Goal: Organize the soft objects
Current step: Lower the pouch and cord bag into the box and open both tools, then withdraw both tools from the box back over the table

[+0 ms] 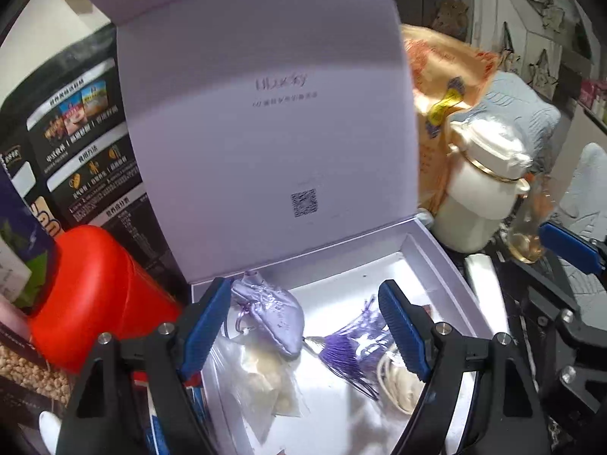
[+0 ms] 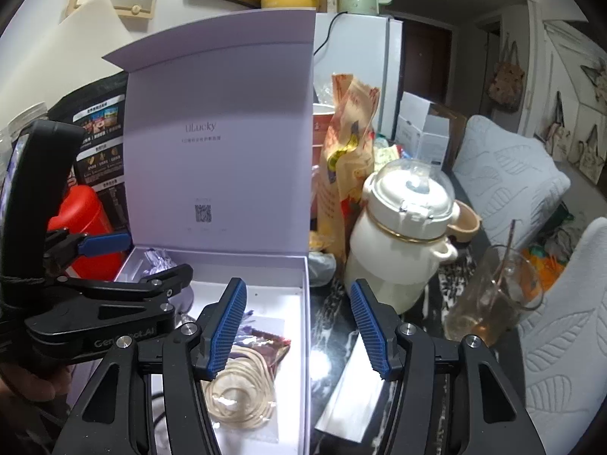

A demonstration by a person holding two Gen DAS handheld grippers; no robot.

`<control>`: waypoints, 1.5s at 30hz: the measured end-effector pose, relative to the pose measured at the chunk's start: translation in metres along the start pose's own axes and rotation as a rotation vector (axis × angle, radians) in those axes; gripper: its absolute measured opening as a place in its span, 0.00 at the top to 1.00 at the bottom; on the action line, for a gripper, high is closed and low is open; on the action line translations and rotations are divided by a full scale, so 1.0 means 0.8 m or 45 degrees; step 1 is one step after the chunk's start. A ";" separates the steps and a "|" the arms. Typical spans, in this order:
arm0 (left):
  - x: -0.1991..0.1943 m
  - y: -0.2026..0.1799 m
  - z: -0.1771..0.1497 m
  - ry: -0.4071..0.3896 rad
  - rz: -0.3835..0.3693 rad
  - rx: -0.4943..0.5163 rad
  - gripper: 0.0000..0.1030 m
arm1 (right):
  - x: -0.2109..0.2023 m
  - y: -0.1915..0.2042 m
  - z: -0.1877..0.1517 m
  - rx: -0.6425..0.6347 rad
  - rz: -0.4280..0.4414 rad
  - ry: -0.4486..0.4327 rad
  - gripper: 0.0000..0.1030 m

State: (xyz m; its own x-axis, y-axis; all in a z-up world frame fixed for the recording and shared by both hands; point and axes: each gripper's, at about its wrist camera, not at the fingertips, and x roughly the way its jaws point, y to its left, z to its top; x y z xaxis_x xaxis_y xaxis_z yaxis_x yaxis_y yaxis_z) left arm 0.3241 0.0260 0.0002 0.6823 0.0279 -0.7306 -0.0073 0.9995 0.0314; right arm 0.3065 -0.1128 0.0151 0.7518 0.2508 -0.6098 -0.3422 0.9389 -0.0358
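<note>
Inside the open white box [image 1: 436,261] lie the lilac pouch [image 1: 273,311], purple tassel [image 1: 349,349] and coiled cord [image 2: 239,390]; both the left claw [image 1: 307,330] and right claw [image 2: 297,326] hover spread and empty, so placing looks finished and closing the lid [image 1: 265,113] seems next

Inside of the white box lid [image 2: 220,132] says "ULucky" in thin grey letters, with a QR code [image 2: 203,213] lower down. The left gripper [image 2: 102,261] has "GenRobot.AI" on its black body. The black bag [image 1: 79,140] has Chinese print, too blurry to read.
</note>
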 end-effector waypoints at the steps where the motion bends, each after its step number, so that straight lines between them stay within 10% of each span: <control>1: -0.007 -0.001 0.000 -0.011 -0.006 0.001 0.22 | -0.004 0.000 0.001 -0.003 -0.003 -0.004 0.44; 25: -0.170 0.004 -0.030 -0.251 -0.007 -0.009 0.22 | -0.132 0.023 -0.001 -0.032 -0.003 -0.144 0.37; 45: -0.227 0.007 -0.117 -0.248 -0.074 -0.042 0.22 | -0.194 0.045 -0.072 0.009 0.007 -0.123 0.35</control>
State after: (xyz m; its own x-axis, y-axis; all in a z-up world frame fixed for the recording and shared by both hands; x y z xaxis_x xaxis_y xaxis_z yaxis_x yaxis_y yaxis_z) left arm 0.1314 0.0279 0.0692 0.8108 -0.0304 -0.5845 0.0146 0.9994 -0.0317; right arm 0.1452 -0.1318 0.0628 0.8010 0.2774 -0.5305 -0.3430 0.9389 -0.0270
